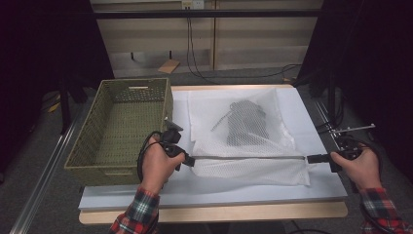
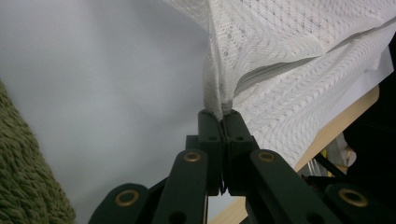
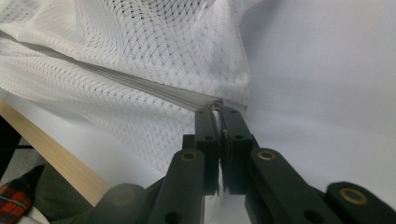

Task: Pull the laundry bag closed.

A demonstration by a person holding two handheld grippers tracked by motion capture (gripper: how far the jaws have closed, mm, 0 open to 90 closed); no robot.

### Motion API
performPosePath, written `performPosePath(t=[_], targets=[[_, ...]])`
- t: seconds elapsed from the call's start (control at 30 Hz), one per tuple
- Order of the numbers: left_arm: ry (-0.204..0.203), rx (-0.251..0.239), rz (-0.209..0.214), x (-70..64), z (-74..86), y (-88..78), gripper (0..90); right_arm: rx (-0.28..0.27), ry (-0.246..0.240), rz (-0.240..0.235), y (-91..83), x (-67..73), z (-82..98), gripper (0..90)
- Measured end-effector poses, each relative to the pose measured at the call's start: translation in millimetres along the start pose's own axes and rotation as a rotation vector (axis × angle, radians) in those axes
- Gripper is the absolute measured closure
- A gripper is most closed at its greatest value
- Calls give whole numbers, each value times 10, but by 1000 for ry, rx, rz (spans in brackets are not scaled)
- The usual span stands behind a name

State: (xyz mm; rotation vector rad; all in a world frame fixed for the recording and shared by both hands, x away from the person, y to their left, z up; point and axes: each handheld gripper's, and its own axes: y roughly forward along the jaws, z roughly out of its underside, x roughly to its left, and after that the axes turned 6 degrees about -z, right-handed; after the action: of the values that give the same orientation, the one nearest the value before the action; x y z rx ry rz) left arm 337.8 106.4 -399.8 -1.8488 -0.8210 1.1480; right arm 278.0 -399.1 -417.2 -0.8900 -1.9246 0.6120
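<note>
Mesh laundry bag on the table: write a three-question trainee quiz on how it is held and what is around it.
1. True or false: the left gripper and the right gripper each pinch an end of the zipper of the white mesh bag.
2. What shows through the mesh? A) dark clothing B) a red ball C) nothing
3. Which container stands to the left of the bag in the high view?

Key
1. True: both pairs of jaws are shut on the zipper's ends, and the zipper is stretched between them.
2. A: a dark garment lies inside.
3. The green woven basket.
</note>
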Motion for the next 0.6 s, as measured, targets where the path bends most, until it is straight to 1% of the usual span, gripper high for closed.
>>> performPosePath(t=[0.03, 0.07, 0.1, 0.13, 0.17, 0.2, 0.23, 0.27, 0.33, 0.37, 0.4, 0.43, 0.5, 0.57, 0.6], targets=[[3, 2, -9, -16, 2, -5, 882, 8, -5, 8, 7, 16, -4, 873], [9, 8, -6, -23, 2, -12, 882, 9, -13, 16, 19, 35, -8, 874], [6, 2, 4, -29, 3, -12, 881, 19, -16, 32, 24, 55, -16, 873], [21, 1, 6, -24, 0, -21, 880, 16, -20, 40, 24, 61, -19, 873], [28, 5, -4, -24, -1, -26, 878, 12, -27, 42, 20, 63, -22, 873], [18, 3, -5, -36, 4, -21, 878, 16, -26, 35, 18, 62, -23, 873], [19, 6, -2, -35, 4, -20, 878, 12, -18, 32, 15, 69, -21, 873], [17, 7, 3, -38, 3, -20, 876, 6, -27, 39, 10, 70, -23, 873], [29, 0, -3, -48, 2, -26, 873, 12, -26, 36, 4, 86, -26, 872], [35, -7, 5, -50, -2, -35, 859, 8, -26, 33, 5, 89, -28, 871], [39, -20, 2, -50, -6, -48, 816, -2, -37, 34, 9, 84, -32, 871], [32, -10, 4, -55, -4, -51, 802, -8, -43, 35, 15, 85, -36, 870], [45, 1, 14, -59, -1, -52, 779, -15, -39, 29, 21, 90, -38, 856], [48, -24, 11, -76, -5, -56, 678, -28, -45, 34, 18, 94, -45, 799], [60, -38, 3, -82, -8, -62, 653, -34, -45, 35, 15, 99, -48, 777]])
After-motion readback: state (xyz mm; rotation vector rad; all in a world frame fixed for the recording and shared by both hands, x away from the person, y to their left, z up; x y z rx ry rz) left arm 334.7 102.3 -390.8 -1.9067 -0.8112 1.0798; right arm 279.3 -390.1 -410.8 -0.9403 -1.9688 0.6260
